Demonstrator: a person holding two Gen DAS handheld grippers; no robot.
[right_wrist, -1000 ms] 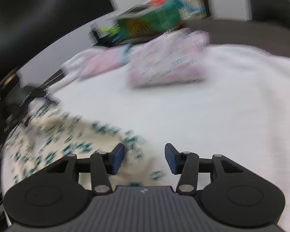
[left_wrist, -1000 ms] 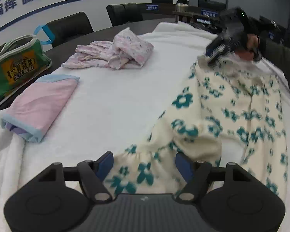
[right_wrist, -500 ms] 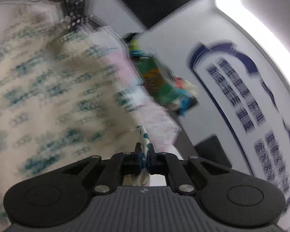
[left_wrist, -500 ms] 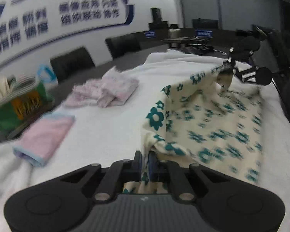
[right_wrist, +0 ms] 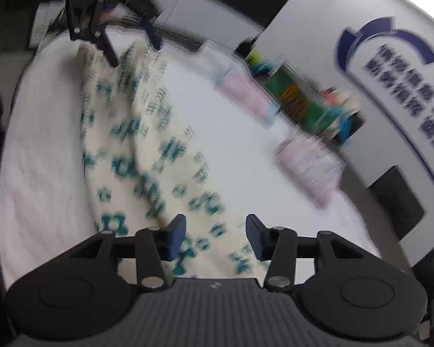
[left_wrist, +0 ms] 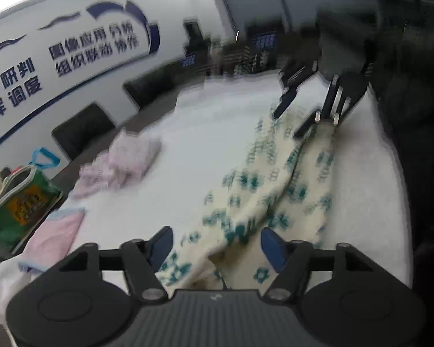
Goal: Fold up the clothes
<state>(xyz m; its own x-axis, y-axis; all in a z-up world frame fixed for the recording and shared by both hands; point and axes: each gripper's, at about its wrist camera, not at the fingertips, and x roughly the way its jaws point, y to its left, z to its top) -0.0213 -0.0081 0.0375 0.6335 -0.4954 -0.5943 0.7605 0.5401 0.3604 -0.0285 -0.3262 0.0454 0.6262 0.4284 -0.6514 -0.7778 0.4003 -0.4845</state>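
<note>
A cream garment with teal flowers [left_wrist: 254,185] lies folded lengthwise in a long strip on the white table cover [left_wrist: 193,150]. My left gripper [left_wrist: 216,241] hovers over its near end. Its jaws are opening, with the cloth under and between the fingers but not pinched. My right gripper [left_wrist: 293,117] is at the far end of the strip. In the right wrist view, the right gripper [right_wrist: 215,231] is also opening above the garment [right_wrist: 147,144] and the pads are off the cloth. The left gripper [right_wrist: 133,46] shows at the opposite end.
A pink floral pile of clothes [left_wrist: 124,159] and a folded pink piece [left_wrist: 55,231] lie left of the garment. A green bag [left_wrist: 17,202] stands at the table's left edge. Black chairs [left_wrist: 84,127] line the far side. A person's dark clothing [left_wrist: 419,115] fills the right.
Half a second ago both grippers were shut on the garment's edges and carried them across. Now both have let go, and the garment lies folded in a strip.
</note>
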